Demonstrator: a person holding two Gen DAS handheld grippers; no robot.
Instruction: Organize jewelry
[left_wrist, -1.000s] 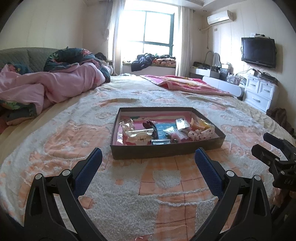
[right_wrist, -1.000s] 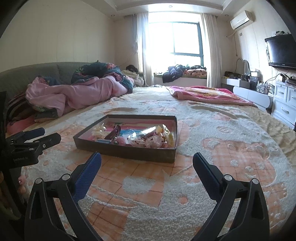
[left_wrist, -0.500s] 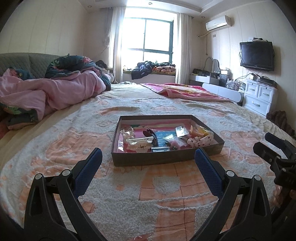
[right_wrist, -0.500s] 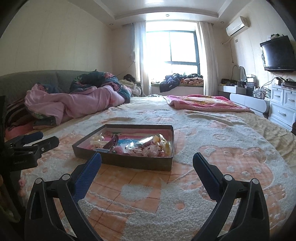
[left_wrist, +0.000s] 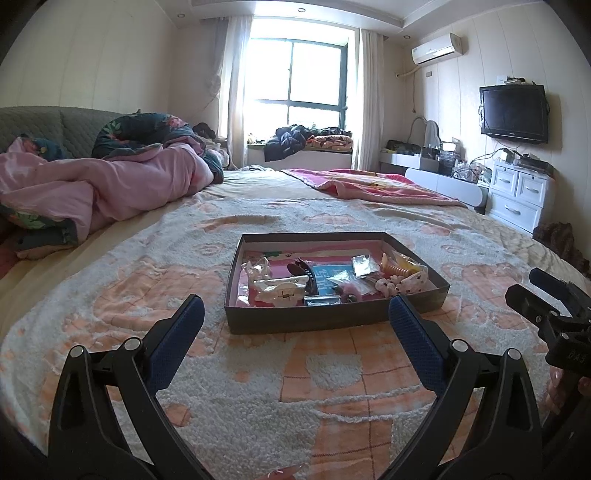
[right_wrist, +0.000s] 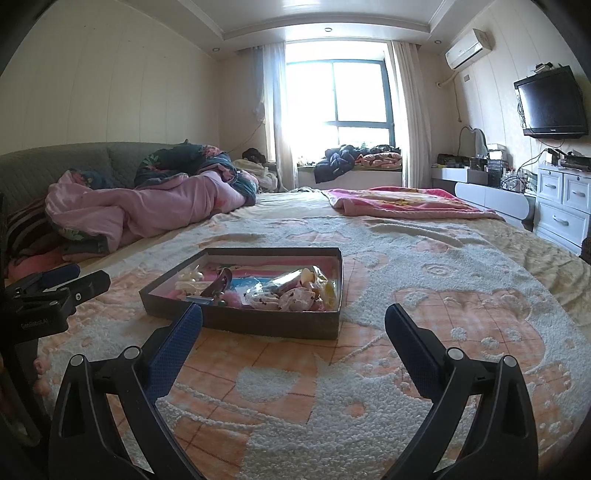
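A shallow dark cardboard tray (left_wrist: 295, 319) lies on the bed, also in the right wrist view (right_wrist: 258, 323). It holds a jumble of jewelry and hair pieces: a white hair clip (left_wrist: 279, 288), a dark claw clip (left_wrist: 303, 273), small clear bags (left_wrist: 360, 266) and pink spotted pieces (left_wrist: 402, 282). My left gripper (left_wrist: 295, 334) is open and empty, just short of the tray's near wall. My right gripper (right_wrist: 293, 343) is open and empty, near the tray's front right corner. Each gripper shows at the edge of the other's view.
The tray rests on a fuzzy white and orange blanket (left_wrist: 332, 387). A pink quilt (left_wrist: 92, 188) is heaped at the left. A red blanket (left_wrist: 373, 186) lies at the far right. White drawers (left_wrist: 517, 199) and a wall TV (left_wrist: 513, 112) stand beyond the bed.
Both cameras have tilted up a little, so the tray sits lower in both views. Both grippers stay open and empty.
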